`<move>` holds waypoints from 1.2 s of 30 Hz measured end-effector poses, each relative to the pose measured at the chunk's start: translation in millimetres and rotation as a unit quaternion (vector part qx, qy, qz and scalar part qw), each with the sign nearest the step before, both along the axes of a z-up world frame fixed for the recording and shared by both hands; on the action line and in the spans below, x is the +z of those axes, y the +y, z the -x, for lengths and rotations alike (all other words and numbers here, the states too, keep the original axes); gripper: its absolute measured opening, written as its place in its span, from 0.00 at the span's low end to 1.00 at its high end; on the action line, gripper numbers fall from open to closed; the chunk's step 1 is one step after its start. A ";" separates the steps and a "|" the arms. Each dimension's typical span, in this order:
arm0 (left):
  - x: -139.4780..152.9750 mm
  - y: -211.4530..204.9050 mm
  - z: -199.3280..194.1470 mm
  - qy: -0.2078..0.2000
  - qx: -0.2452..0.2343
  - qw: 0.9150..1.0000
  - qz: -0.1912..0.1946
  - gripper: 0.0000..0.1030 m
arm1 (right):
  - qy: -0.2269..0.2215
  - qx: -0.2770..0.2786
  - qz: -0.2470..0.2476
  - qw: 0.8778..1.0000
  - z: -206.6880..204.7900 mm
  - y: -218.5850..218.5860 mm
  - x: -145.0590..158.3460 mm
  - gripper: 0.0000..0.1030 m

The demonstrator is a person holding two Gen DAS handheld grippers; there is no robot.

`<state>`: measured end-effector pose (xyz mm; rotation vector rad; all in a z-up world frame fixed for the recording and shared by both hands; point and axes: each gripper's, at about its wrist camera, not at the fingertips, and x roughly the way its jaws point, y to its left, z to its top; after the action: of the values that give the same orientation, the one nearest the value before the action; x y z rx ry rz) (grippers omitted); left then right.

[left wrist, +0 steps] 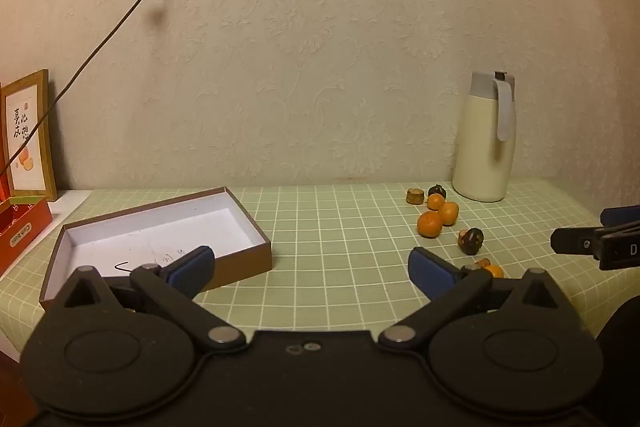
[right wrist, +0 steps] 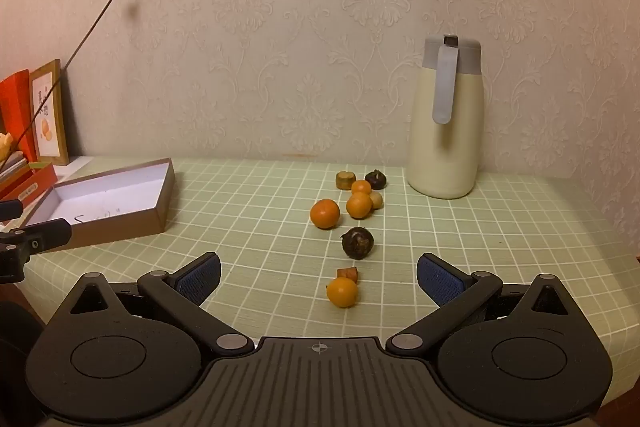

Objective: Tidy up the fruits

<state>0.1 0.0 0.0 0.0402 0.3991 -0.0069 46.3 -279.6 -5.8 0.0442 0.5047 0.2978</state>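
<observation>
The right tongs (right wrist: 318,277) hang just above the worktop with their blue-padded fingers (right wrist: 438,281) spread wide and nothing between them. Framed in that gap, nearest of all, lies a small round orange fruit (right wrist: 341,292), touching a little brown-orange chunk (right wrist: 347,273) just behind it. The left tongs (left wrist: 312,269) are likewise spread and empty, hovering near the front right corner of the shallow brown cardboard box with a white inside (left wrist: 160,235), which holds no fruit.

Further out in the right wrist view sits a dark, rough-skinned round fruit (right wrist: 357,242), then a loose cluster: a larger orange mandarin (right wrist: 325,213), two more orange ones (right wrist: 359,205) close together, a pale small ball beside them, a tan ridged piece (right wrist: 345,179) and another dark fruit (right wrist: 375,179). Behind these stands a cream jug with a grey lid and handle (right wrist: 444,119), against the wall. The green checked cloth (right wrist: 248,211) covers the worktop.

This looks like the very start: no fruit gathered yet. The next move likely calls for lowering the right tongs around the nearest orange fruit, closing gently so it does not roll, while avoiding the chunk touching it.
</observation>
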 end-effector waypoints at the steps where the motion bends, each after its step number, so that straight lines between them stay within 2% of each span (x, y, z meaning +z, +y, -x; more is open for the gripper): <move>1: 0.0 0.0 0.1 0.000 -0.001 1.000 0.000 0.94 | 0.001 0.000 0.001 1.000 -0.1 0.2 0.0 1.00; 36: -1.5 1.3 0.3 0.000 0.001 1.000 0.003 0.94 | 0.003 0.000 0.003 1.000 -1.1 -0.5 0.8 1.00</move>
<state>-0.2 1.3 -1.4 0.0340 0.3997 -0.0065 47.4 -280.1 -5.0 0.0393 0.5113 0.2956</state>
